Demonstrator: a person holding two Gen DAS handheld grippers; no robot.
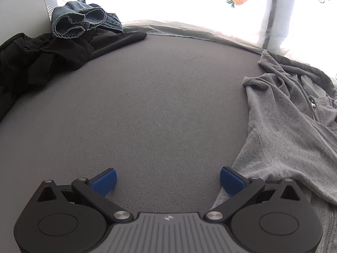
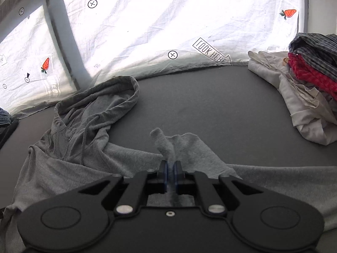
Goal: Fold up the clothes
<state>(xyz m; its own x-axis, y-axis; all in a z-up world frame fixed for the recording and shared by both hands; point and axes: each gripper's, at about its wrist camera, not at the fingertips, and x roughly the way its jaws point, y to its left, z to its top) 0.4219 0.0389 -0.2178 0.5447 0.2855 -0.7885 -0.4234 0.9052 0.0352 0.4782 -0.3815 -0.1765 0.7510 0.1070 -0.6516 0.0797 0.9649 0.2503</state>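
A grey zip hoodie point(image 2: 88, 139) lies spread on the dark grey surface point(image 2: 210, 105), hood toward the back. My right gripper point(image 2: 171, 168) is shut on a pinched fold of the hoodie's fabric, which sticks up between the blue pads. In the left wrist view the hoodie point(image 1: 284, 126) lies at the right. My left gripper point(image 1: 168, 180) is open and empty, low over the bare surface point(image 1: 147, 105), its right finger point(image 1: 231, 180) at the hoodie's edge.
A black garment point(image 1: 42, 57) and a denim piece point(image 1: 78, 19) lie at the back left. A pile of white, red and striped clothes point(image 2: 305, 88) sits at the back right. A white printed sheet point(image 2: 158, 31) hangs behind.
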